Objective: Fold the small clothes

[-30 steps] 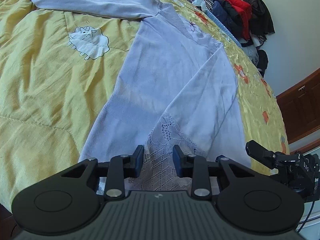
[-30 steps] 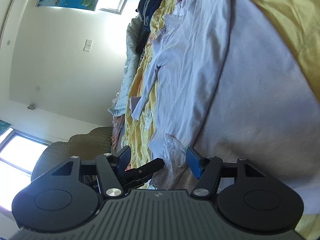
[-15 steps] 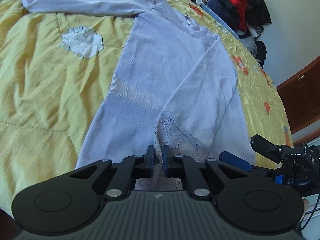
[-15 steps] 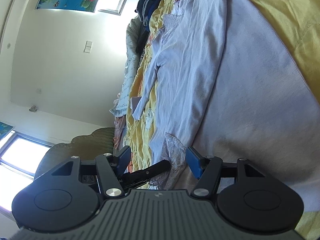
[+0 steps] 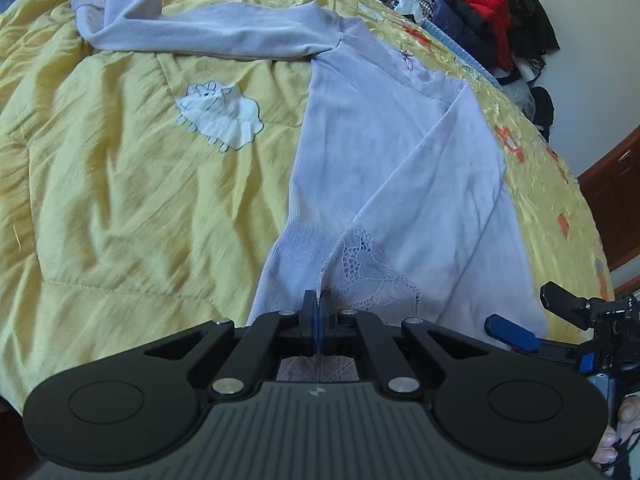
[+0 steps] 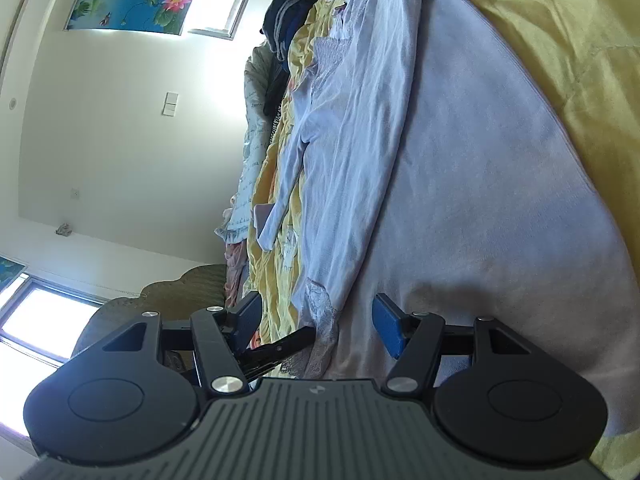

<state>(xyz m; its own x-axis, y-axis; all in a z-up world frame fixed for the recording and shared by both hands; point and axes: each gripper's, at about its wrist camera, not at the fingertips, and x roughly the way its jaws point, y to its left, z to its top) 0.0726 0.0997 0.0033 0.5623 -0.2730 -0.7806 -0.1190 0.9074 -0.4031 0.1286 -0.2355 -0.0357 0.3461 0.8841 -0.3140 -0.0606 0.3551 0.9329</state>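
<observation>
Garment (image 5: 384, 184) lace cuff now pinched by left tool (image 5: 319, 312), previously open; right tool (image 6: 316, 320) wide, empty; sleeve fold may proceed.

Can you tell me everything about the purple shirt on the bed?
The purple shirt is pale lilac, soft and knitted-looking, with long sleeves. It lies flat on the yellow quilt. One sleeve stretches sideways across the quilt; the other is folded over the body. Its hem has white lace, and a tiny bow sits at the neck. The left claw is shut on the lace edge. The right claw is open at the hem.
</observation>
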